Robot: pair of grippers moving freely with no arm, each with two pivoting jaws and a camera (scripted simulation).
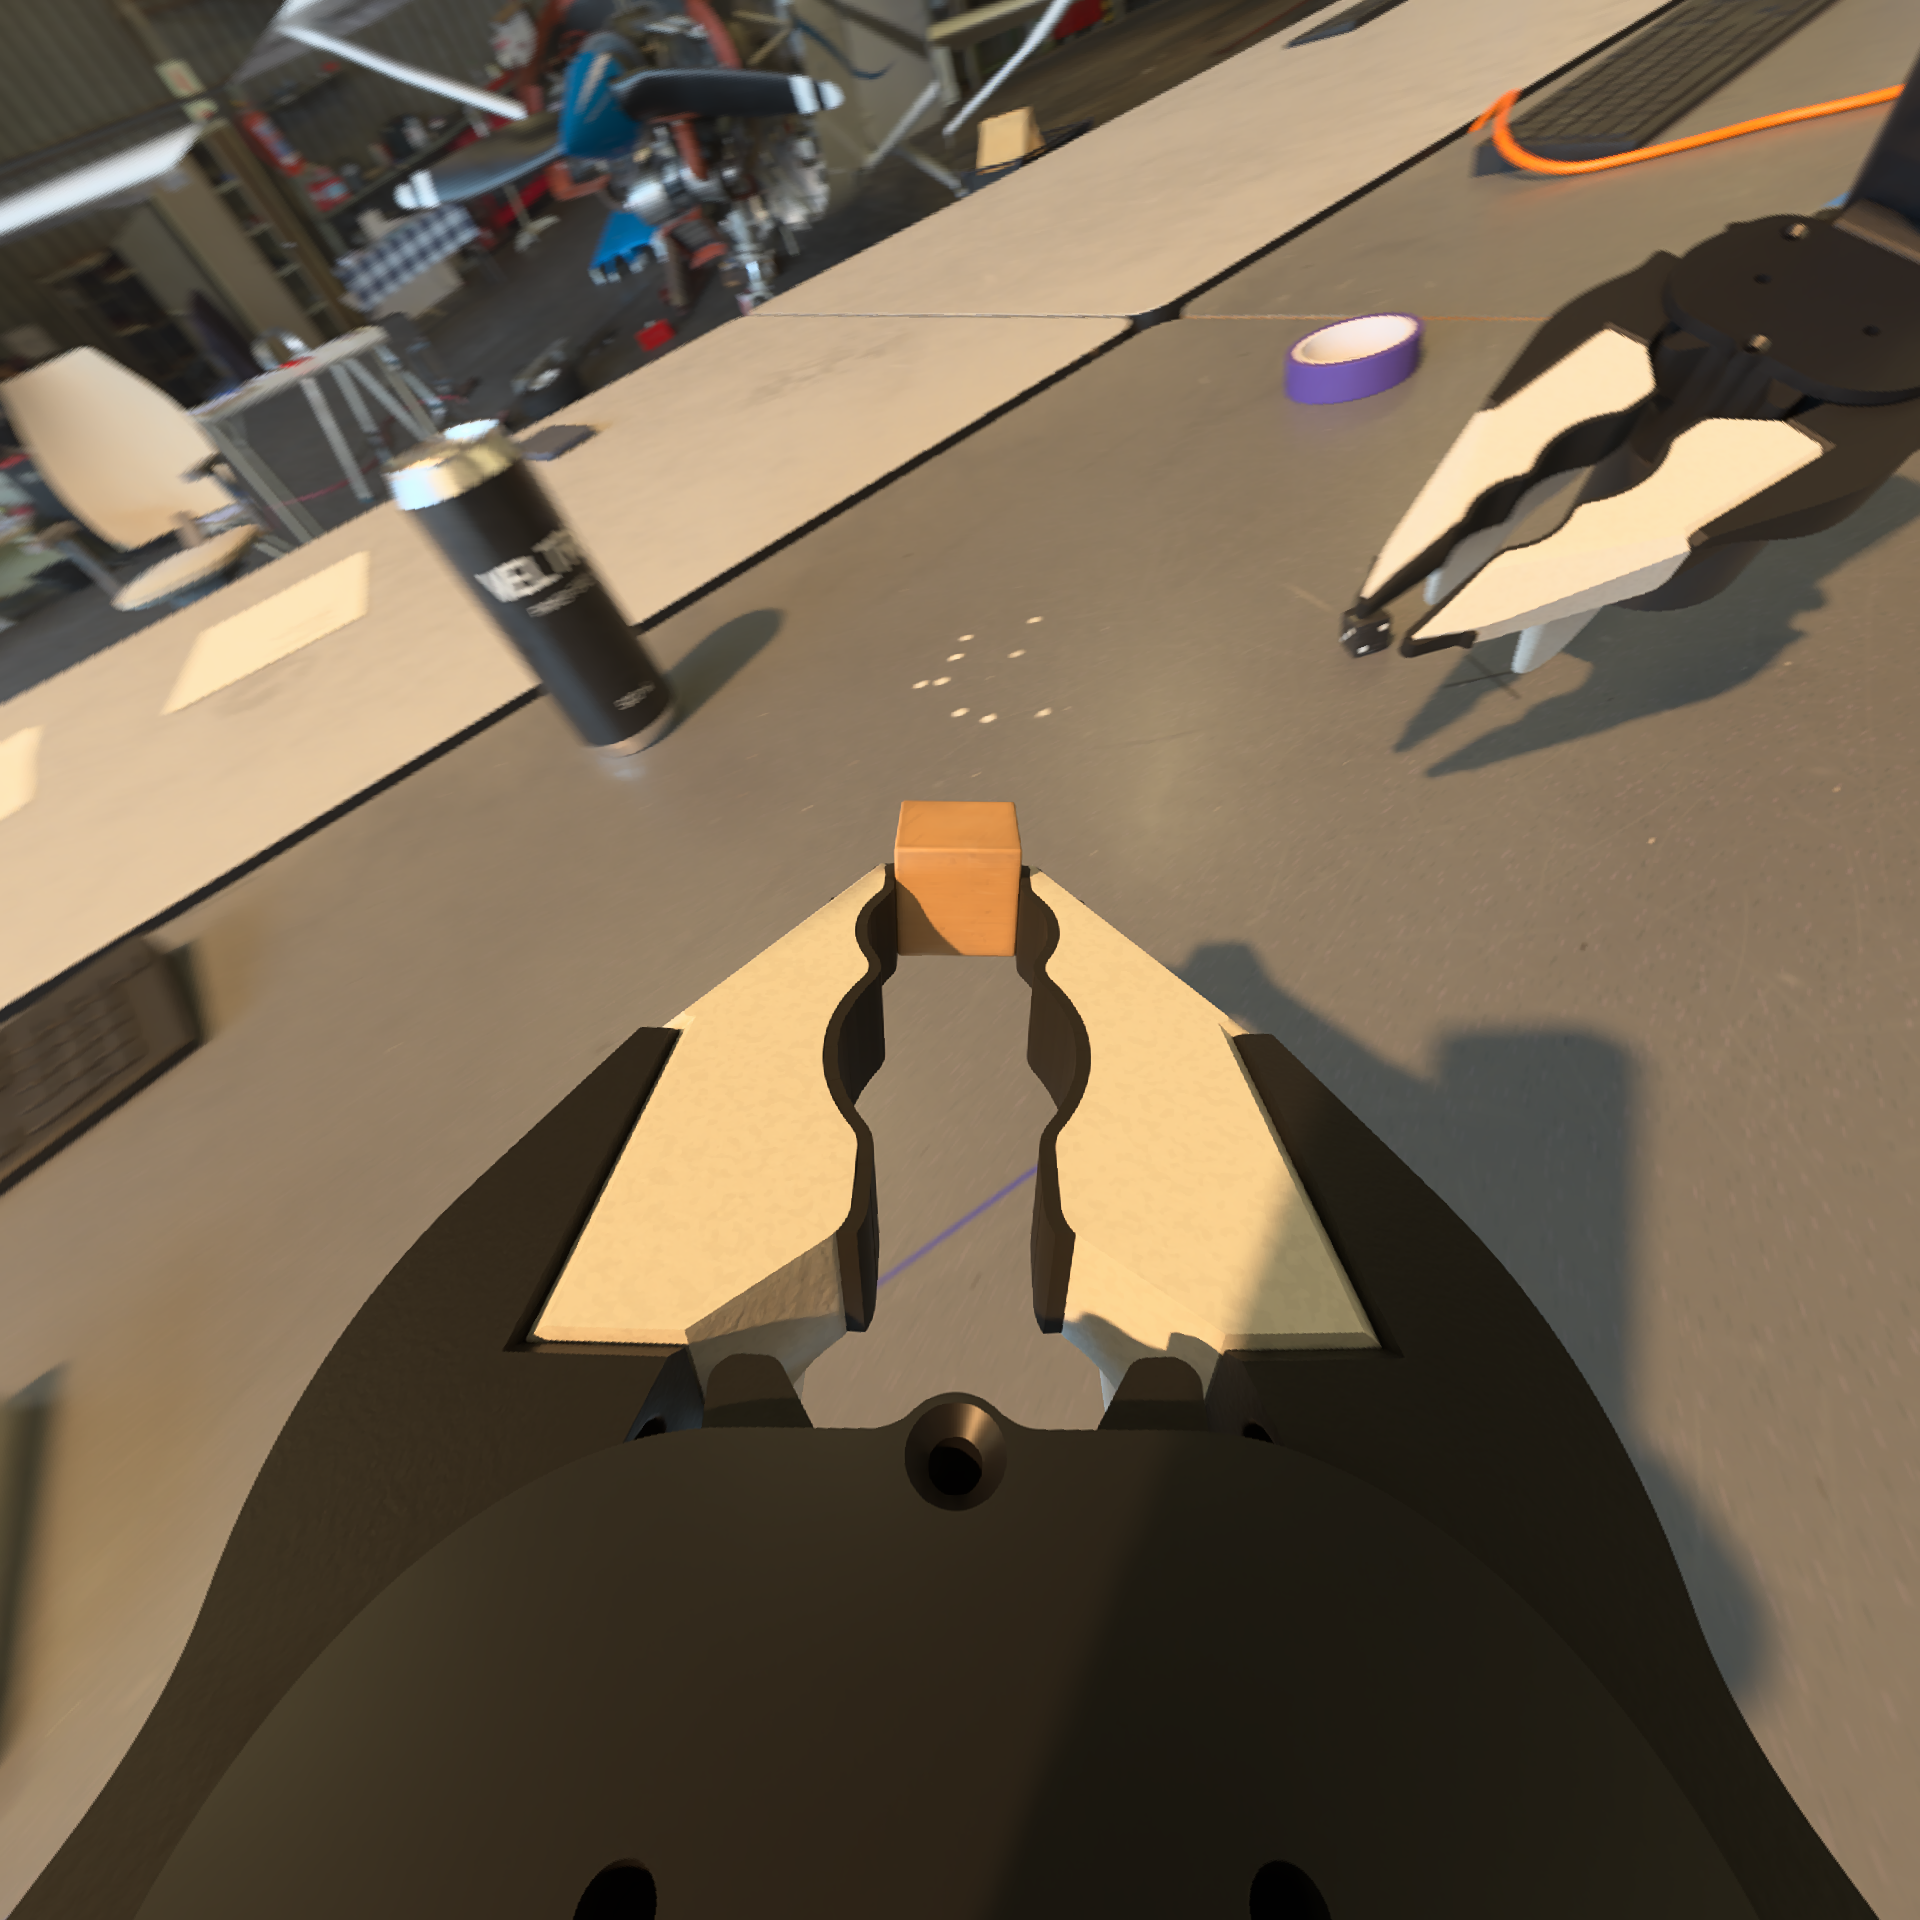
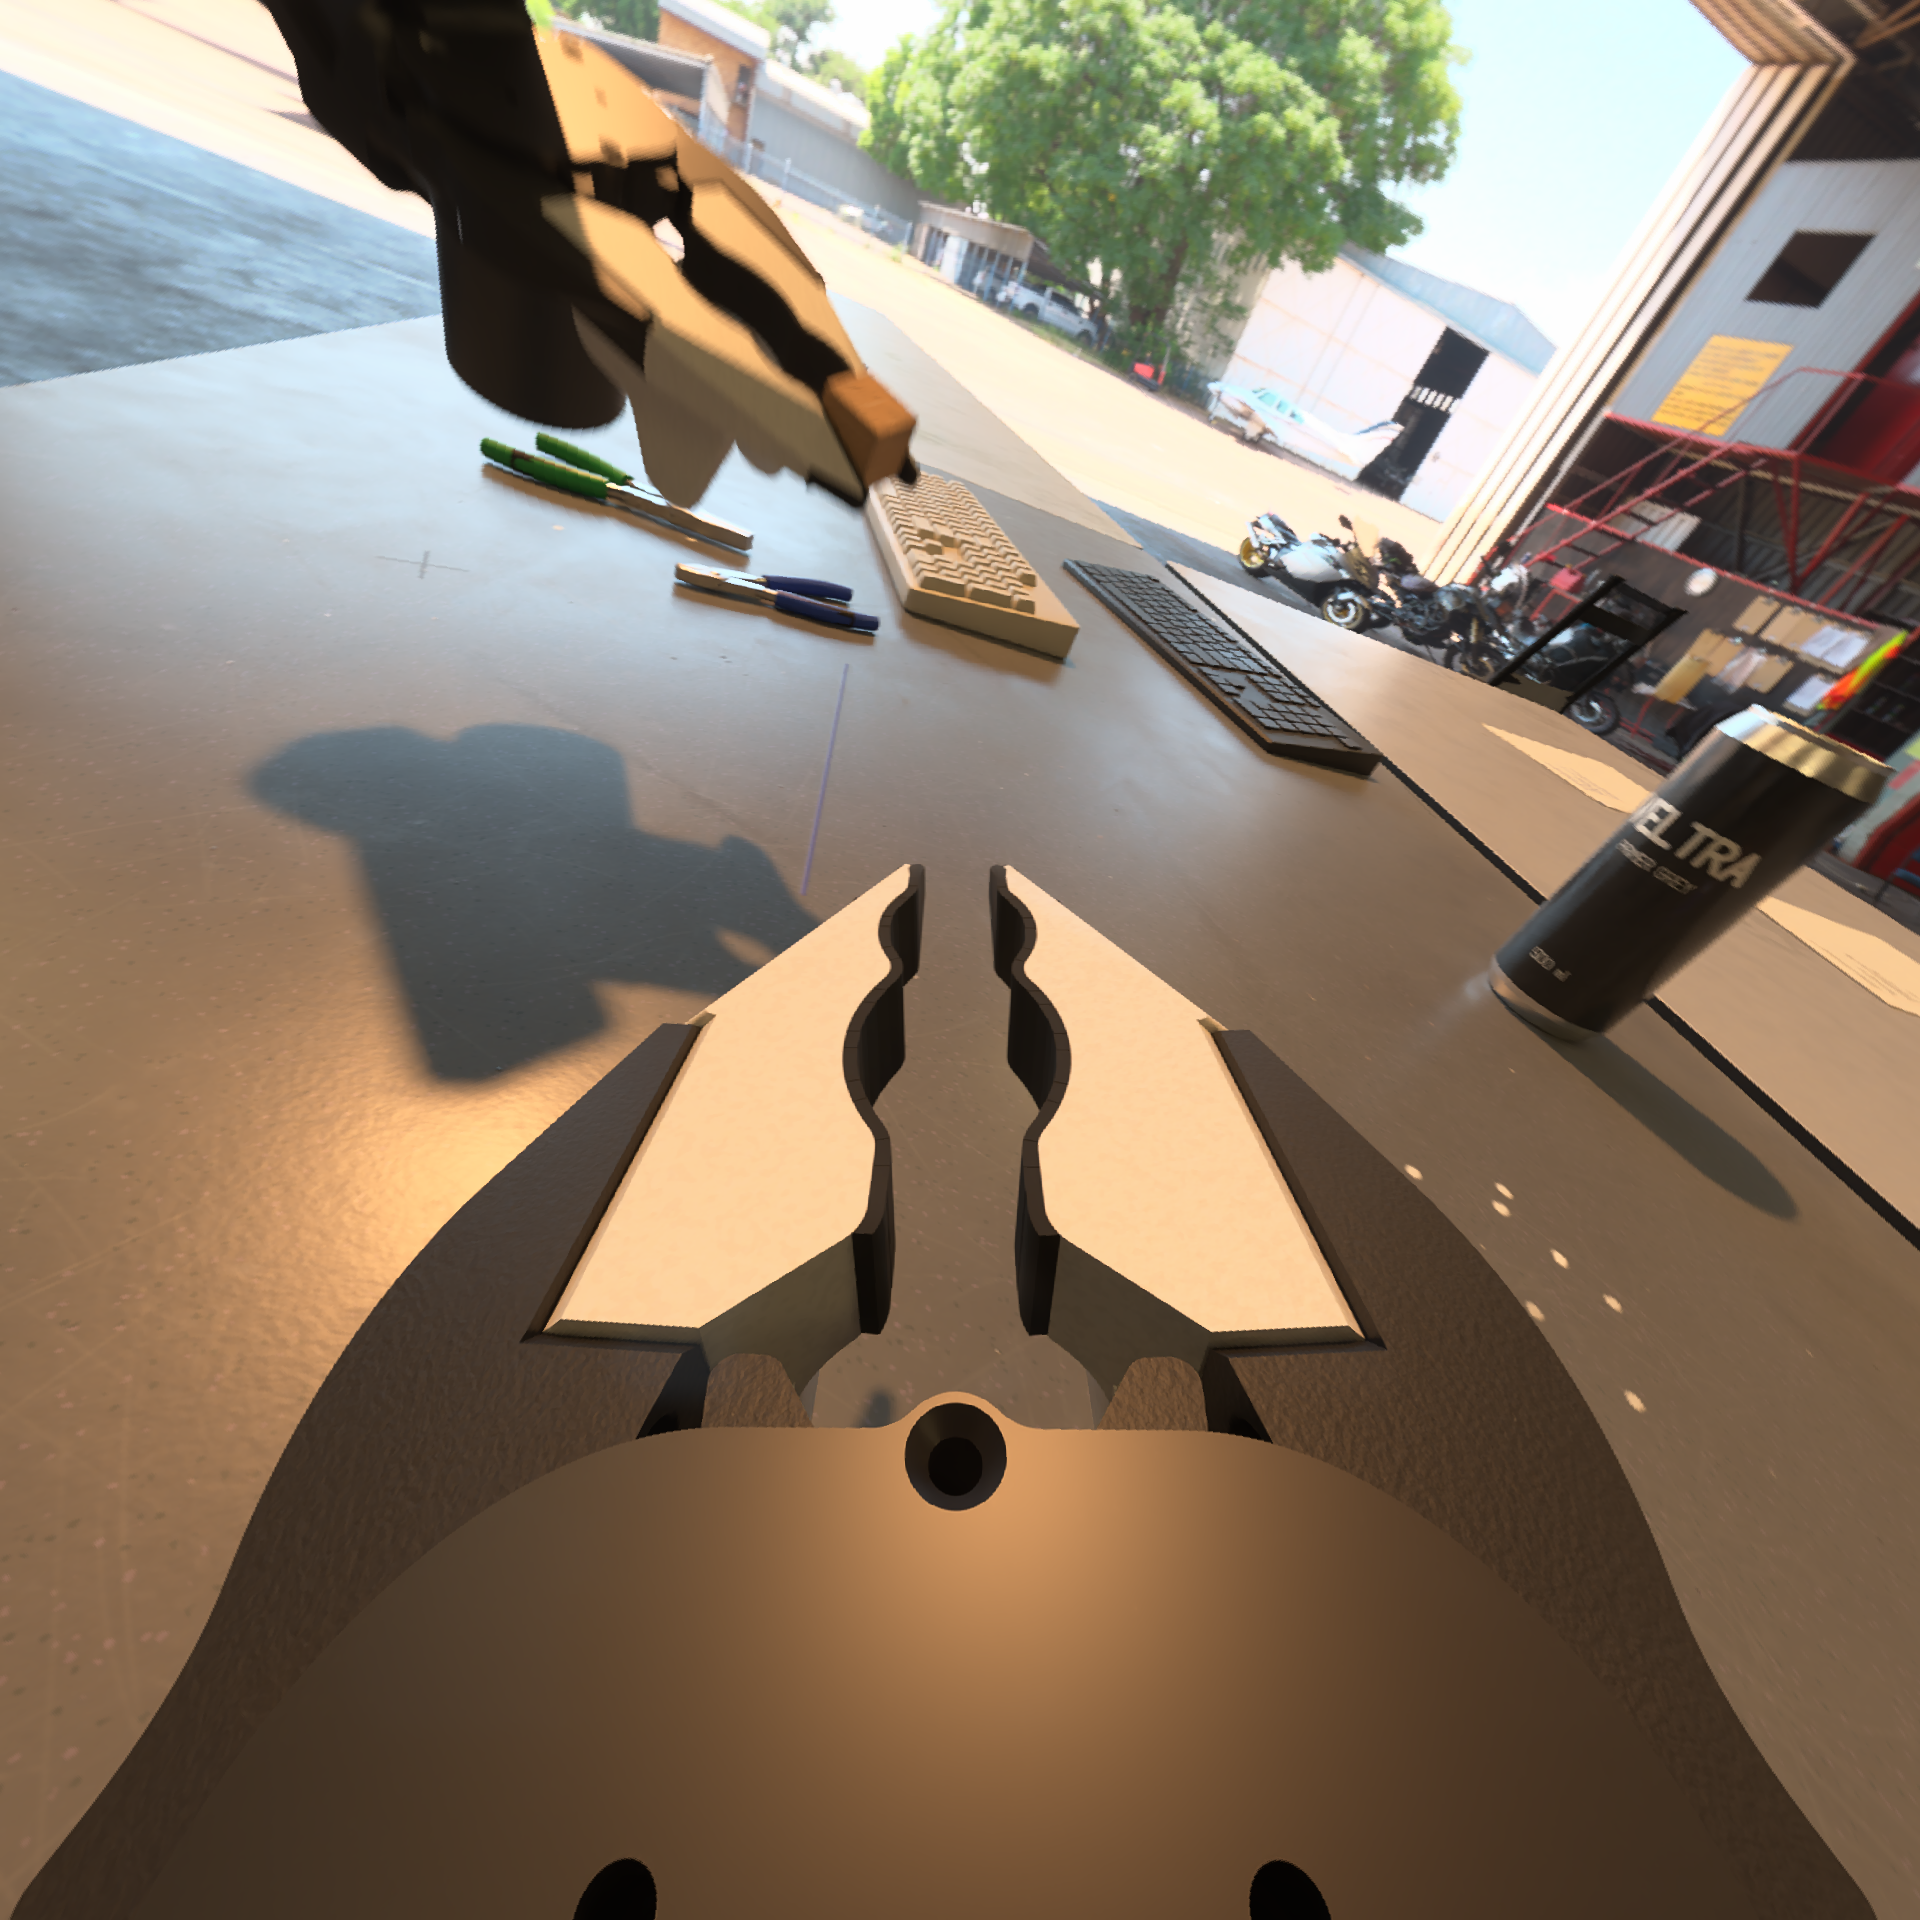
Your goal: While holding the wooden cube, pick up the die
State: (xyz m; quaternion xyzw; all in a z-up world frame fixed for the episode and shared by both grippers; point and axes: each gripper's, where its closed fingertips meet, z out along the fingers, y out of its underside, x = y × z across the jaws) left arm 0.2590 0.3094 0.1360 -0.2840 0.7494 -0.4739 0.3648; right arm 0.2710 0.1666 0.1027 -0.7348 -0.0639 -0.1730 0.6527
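My left gripper (image 1: 958,873) is shut on the wooden cube (image 1: 954,906), held at its fingertips above the grey table (image 1: 1195,831). The cube also shows in the right wrist view (image 2: 875,421), up at the left. The die (image 1: 1364,634), small and black, lies on the table at the right. My right gripper (image 1: 1387,629) is down at the table with its tips touching or just beside the die. In its own view the right gripper (image 2: 956,883) has a narrow gap between its jaws. Nothing shows in that gap, and the die is hidden there.
A black can (image 1: 530,582) stands left of centre and also shows in the right wrist view (image 2: 1683,883). A purple tape roll (image 1: 1351,358) and an orange cable (image 1: 1662,145) lie farther off. A beige keyboard (image 2: 966,566), a black keyboard (image 2: 1226,665), green-handled tools (image 2: 582,478) and blue-handled tools (image 2: 790,597) lie beyond.
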